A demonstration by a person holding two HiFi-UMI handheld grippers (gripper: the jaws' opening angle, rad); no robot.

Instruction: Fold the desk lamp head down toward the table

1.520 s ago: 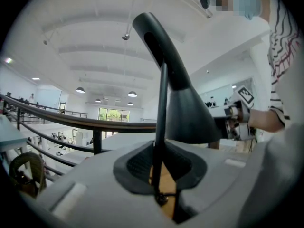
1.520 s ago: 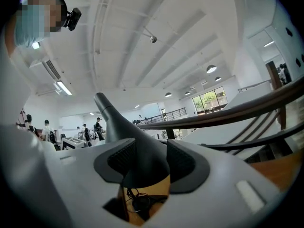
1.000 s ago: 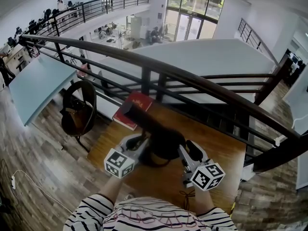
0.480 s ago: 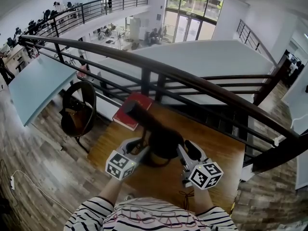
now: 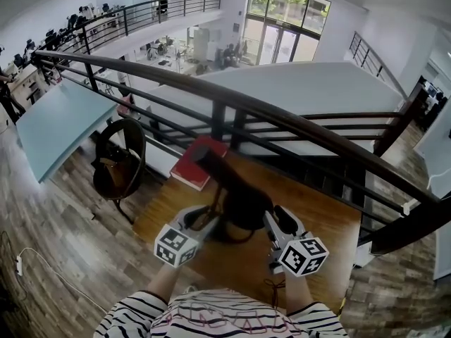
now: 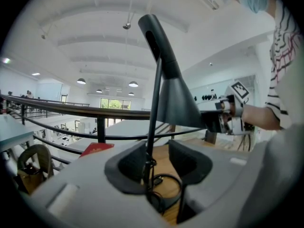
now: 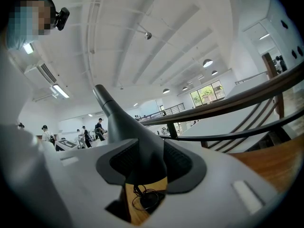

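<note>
A black desk lamp stands on the wooden table [image 5: 320, 220], its cone head [image 5: 243, 206] between both grippers. My left gripper [image 5: 204, 218] is at the lamp's left side. In the left gripper view the thin stem [image 6: 153, 122] stands between its jaws [image 6: 156, 164], which are opening and do not press it. My right gripper [image 5: 272, 224] is at the head's right side. In the right gripper view the dark cone [image 7: 130, 134] fills the gap between the closing jaws [image 7: 151, 163], touching both pads. The head [image 6: 178, 106] is still raised on the stem.
A red book [image 5: 202, 162] lies at the table's far left corner. A dark railing [image 5: 282, 118] runs right behind the table, with a drop beyond. The lamp's cable [image 6: 164, 186] coils around the base. A round chair [image 5: 118, 159] stands to the left on the floor.
My left gripper has slid a little toward me and downward, and its jaws have come apart around the stem. The right gripper has stayed at the lamp head.
</note>
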